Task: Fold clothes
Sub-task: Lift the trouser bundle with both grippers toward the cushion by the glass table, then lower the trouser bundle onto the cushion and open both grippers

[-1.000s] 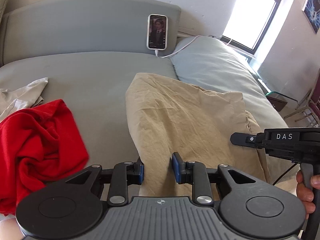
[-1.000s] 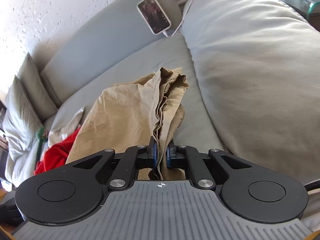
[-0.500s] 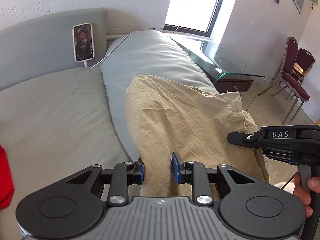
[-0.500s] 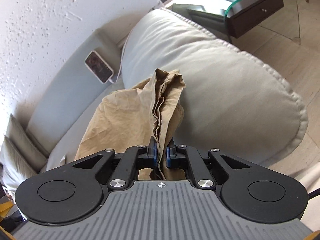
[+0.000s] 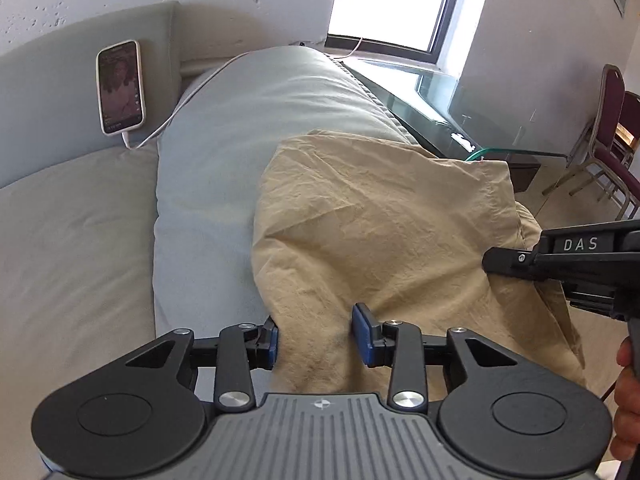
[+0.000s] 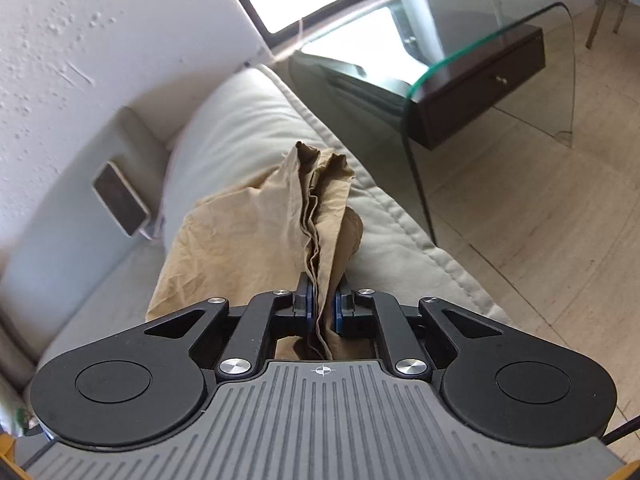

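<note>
the tan cloth hangs bunched between the two grippers, draped over the sofa's armrest cushion near its front end. the right gripper has its jaws pressed together on a gathered, pleated edge of the cloth, with the folds rising up out of the pads and fanning toward the armrest. in the left view this same gripper enters from the right edge, its black body marked "das", its tip buried in the cloth's right side, and the fingers of the right hand show at the lower right.

the left gripper has its jaws apart, blue pads on either side of a hanging fold of cloth; the fold fills the gap, and the left pad appears to touch it, but the pads are not clamped on it.

a phone leans upright against the sofa's back cushion, at the corner where the back meets the armrest, with a white cable running from its bottom edge up along the armrest. beyond the armrest stands a glass table with a dark drawer under it, below a bright window. chairs stand by the far wall at the right.
</note>
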### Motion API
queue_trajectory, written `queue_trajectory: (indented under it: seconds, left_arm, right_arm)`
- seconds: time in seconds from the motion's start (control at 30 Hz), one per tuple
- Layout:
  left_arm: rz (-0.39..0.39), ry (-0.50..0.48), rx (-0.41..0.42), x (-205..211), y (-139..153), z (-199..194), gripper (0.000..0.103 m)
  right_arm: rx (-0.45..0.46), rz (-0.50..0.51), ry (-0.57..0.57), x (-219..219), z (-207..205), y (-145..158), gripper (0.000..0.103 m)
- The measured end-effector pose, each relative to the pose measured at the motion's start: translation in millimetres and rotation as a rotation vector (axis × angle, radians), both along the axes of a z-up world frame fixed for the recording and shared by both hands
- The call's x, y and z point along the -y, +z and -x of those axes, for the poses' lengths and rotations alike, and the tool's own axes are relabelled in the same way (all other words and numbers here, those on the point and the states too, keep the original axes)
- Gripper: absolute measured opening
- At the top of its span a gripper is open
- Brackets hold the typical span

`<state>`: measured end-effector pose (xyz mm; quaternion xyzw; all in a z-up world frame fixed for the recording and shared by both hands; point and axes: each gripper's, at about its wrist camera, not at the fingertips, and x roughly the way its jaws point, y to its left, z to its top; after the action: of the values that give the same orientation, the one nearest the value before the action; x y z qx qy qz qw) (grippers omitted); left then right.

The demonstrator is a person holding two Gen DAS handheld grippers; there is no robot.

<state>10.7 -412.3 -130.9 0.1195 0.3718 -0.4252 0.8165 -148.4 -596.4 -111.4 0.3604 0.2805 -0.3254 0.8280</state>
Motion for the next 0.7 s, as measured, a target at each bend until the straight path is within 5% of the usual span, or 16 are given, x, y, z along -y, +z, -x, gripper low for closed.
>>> queue_trajectory:
  seconds: [0.1, 0.23, 0.33, 0.4, 0.47, 0.53, 0.6, 0.7]
  left_arm:
    - [0.014, -0.020, 0.028, -6, 3, 5, 0.036]
    - [0.028, -0.015, 0.039, -26, 17, 7, 0.065]
    - [0.068, 0.036, 0.076, -55, 33, 15, 0.069]
    - [0.096, 0.078, 0.078, -74, 41, 20, 0.067]
    - [0.121, 0.095, 0.058, -87, 44, 25, 0.047]
    - [0.114, 0.051, 0.045, -83, 39, 32, 0.017]
    - [0.087, -0.021, 0.041, -70, 29, 42, 0.012]
    - [0.045, -0.130, 0.034, -52, 16, 56, 0.006]
  right_arm:
    - [-0.025, 0.026, 0.029, 2, -5, -4, 0.022]
    - [-0.021, 0.056, 0.058, -8, 6, 14, 0.048]
    - [0.011, 0.103, 0.053, -23, 28, 33, 0.054]
    - [0.052, 0.098, 0.030, -34, 49, 43, 0.062]
    - [0.092, 0.077, -0.001, -42, 67, 50, 0.062]
    - [0.094, 0.113, 0.026, -53, 70, 52, 0.056]
    - [0.063, 0.186, 0.095, -69, 64, 52, 0.008]
    - [-0.063, 0.300, 0.184, -86, 42, 39, 0.005]
